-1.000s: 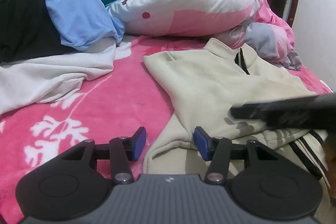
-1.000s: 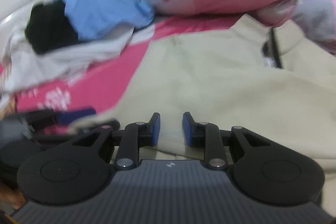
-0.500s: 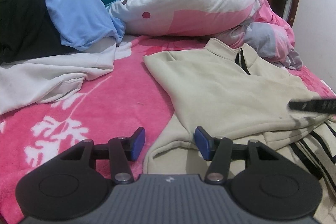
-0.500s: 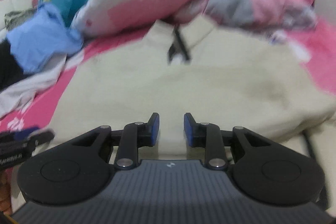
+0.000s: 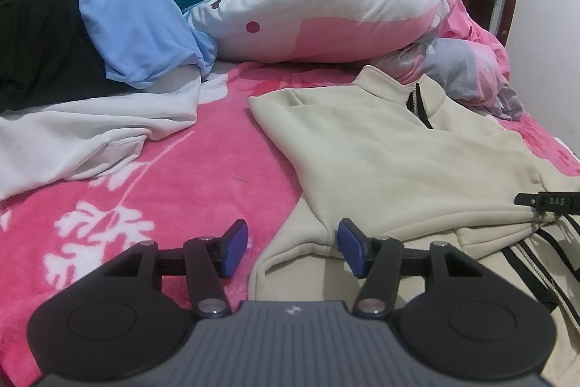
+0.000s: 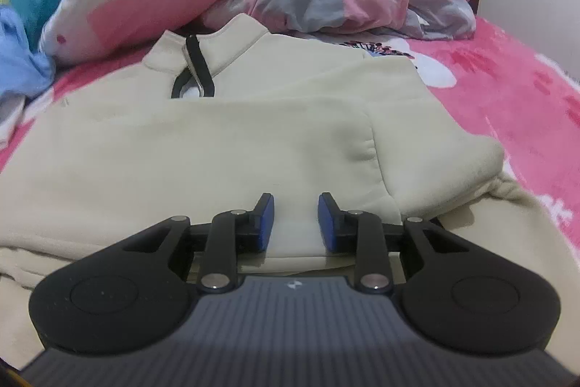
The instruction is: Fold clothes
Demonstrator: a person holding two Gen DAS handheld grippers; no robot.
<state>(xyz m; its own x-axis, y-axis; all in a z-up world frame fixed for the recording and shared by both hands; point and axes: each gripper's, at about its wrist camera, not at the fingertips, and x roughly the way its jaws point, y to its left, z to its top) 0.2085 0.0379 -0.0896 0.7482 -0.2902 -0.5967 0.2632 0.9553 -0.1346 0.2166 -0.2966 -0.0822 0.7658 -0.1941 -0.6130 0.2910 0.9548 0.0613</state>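
A cream zip-collar sweatshirt [image 5: 391, 162] lies on the pink bed, its sleeves folded over its body. My left gripper [image 5: 291, 247] is open and empty at the garment's near left corner, its right fingertip by the folded edge. In the right wrist view the sweatshirt [image 6: 217, 147] fills the middle. My right gripper [image 6: 295, 218] is open and empty just above its folded right sleeve. The tip of the right gripper shows at the right edge of the left wrist view [image 5: 547, 202].
A pink floral blanket [image 5: 174, 191] covers the bed. White [image 5: 83, 136], blue [image 5: 134, 35] and black [image 5: 40, 42] clothes lie at the left. A bunched pink and white duvet [image 5: 326, 9] lies behind. A wall and a door stand at the right.
My right gripper has swung from the garment's left side across to its right side, and its tip slid out to the right edge of the left view. The left gripper has stayed put.
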